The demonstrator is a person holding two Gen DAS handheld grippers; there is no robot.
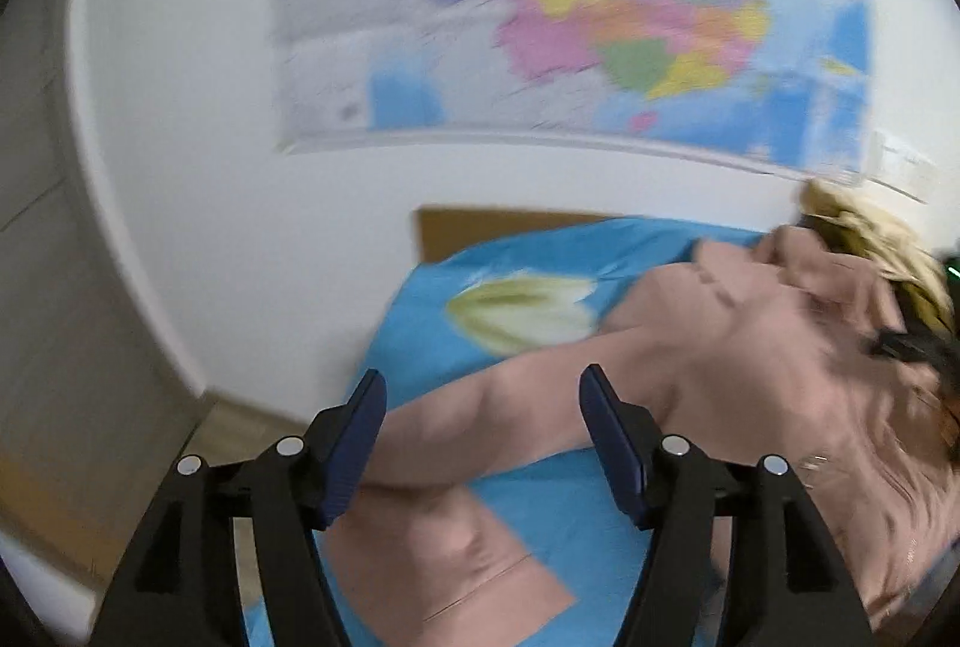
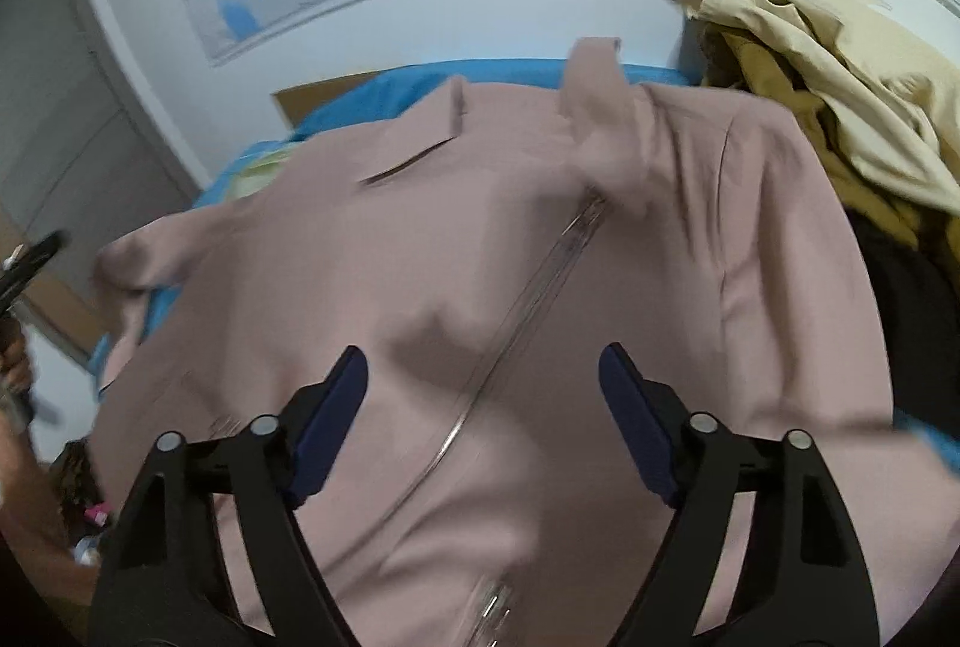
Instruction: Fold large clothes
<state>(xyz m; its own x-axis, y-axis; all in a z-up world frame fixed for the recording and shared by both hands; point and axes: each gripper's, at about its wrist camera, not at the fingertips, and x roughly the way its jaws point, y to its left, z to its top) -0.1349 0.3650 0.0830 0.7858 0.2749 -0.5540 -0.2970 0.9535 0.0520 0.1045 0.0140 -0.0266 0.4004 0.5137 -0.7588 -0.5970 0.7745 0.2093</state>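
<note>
Garment: the pink jacket (image 2: 600,299) lies front up and mostly spread on the bed, its zipper (image 2: 528,299) running up the middle towards the collar (image 2: 594,71) at the far end.
Sleeve: in the left wrist view one sleeve (image 1: 480,425) stretches out across the blue sheet, passing between my left fingers; whether it touches them I cannot tell.
Left hand-held gripper (image 1: 483,443): wide open, holding nothing, over the sleeve.
Right hand-held gripper (image 2: 480,407): wide open too, empty, over the jacket's lower front beside the zipper.
Step in hand: I judge I am about to take the sleeve and fold it in over the body.
How to do it well: I should close on the sleeve near the cuff, pinch only its own cloth and not the sheet under it, lift it just clear, then lay it flat across the chest. My right side could press the body down so it does not drag.
Risk: the fabric looks thin and limp, so it may bunch.
Surface: a bed with a blue sheet (image 1: 540,497) bearing a pale flower print (image 1: 522,308).
Clutter: a heap of cream and mustard clothes (image 2: 828,65) sits at the far right, touching the jacket's shoulder.
Room: a coloured map (image 1: 570,5) hangs on the white wall (image 1: 198,167) behind the bed.
</note>
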